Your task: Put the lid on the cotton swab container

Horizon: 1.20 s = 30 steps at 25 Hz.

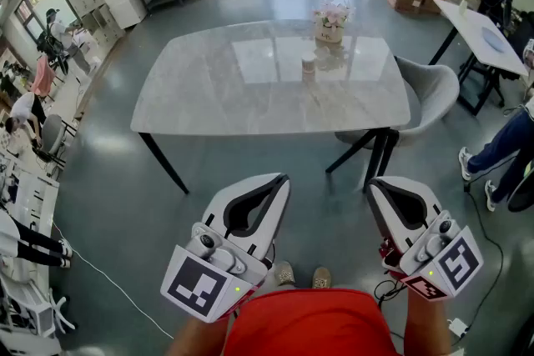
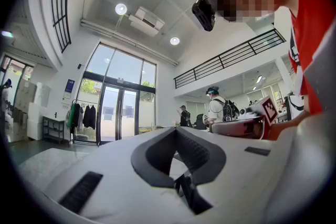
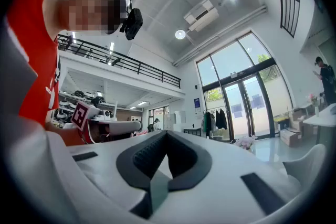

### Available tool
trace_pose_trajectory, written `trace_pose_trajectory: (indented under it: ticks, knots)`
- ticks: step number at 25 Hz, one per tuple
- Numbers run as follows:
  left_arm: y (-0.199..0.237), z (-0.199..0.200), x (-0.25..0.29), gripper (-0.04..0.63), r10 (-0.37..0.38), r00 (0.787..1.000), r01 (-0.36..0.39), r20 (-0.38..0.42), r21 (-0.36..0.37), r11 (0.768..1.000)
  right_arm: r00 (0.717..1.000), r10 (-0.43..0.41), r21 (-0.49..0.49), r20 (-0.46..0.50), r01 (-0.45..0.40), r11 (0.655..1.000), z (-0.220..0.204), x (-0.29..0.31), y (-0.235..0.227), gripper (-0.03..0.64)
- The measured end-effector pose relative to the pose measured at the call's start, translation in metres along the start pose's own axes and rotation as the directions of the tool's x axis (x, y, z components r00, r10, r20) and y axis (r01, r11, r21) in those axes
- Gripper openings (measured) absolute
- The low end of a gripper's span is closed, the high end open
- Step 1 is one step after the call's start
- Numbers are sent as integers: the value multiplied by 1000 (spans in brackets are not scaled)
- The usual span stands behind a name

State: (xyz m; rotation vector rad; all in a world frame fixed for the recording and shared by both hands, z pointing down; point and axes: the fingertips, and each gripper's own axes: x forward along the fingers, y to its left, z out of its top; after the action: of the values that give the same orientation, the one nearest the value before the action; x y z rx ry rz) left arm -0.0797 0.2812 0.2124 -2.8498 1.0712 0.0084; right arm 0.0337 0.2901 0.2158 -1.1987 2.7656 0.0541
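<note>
— Hand-held grippers first: how is the left hand-held gripper (image 1: 282,178) found?
— Its jaws are seen pressed together in the left gripper view, and nothing is held between them. It is held short of the near edge of the bench (image 1: 209,96), over the floor (image 1: 108,179), and the bench is not touched.
— And the right hand-held gripper (image 1: 373,182)?
— It is likewise closed and empty, as is shown in the right gripper view. It is held beside the left one, also short of the bench's near edge.
— Where is the cotton swab container (image 1: 309,63) placed?
— It is stood upright on the bench, right of the middle and towards the far side, well apart from both grippers. Whether a lid is on it cannot be made out.
— What else is carried by the bench?
— A flower pot (image 1: 331,22) is set just beyond the container, near the bench's far edge. A grey chair (image 1: 427,92) is drawn up at the bench's right end.
</note>
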Motion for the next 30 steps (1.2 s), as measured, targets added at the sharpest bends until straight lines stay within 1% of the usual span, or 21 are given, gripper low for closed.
trace_pose_trajectory:
  ticks: [6,13,17,19,21,23,27,30]
  knots:
    - [-1,1,2,12,4,1000,-4,0,3,1000,1000,16,2,-2,-16,1000,-1,1,0,2]
    - [-2,-3,6,12,-2,1000,2,-10,2,1000,1000,13,8,3,-13,1000,-2,1,-4,2]
    - [-2,1,13,12,3,1000,-3,21,11,1000,1000,22,58,16,-23,998,-4,-2,-11,5]
    - [-3,-2,17,12,2,1000,-2,4,10,1000,1000,14,72,15,-15,997,-5,-4,-16,8]
    - [-2,1,22,11,11,1000,-11,16,14,1000,1000,9,75,16,-10,997,-5,-6,-22,8]
    - [-2,-2,28,11,22,1000,-22,-8,12,1000,1000,12,76,20,-14,997,-4,-8,-29,8]
    - [-5,5,46,11,58,997,-60,42,32,998,999,23,68,22,-25,997,-4,-17,-46,8]
    - [-6,5,54,11,78,996,-79,32,40,996,999,38,65,30,-40,997,0,-20,-55,8]
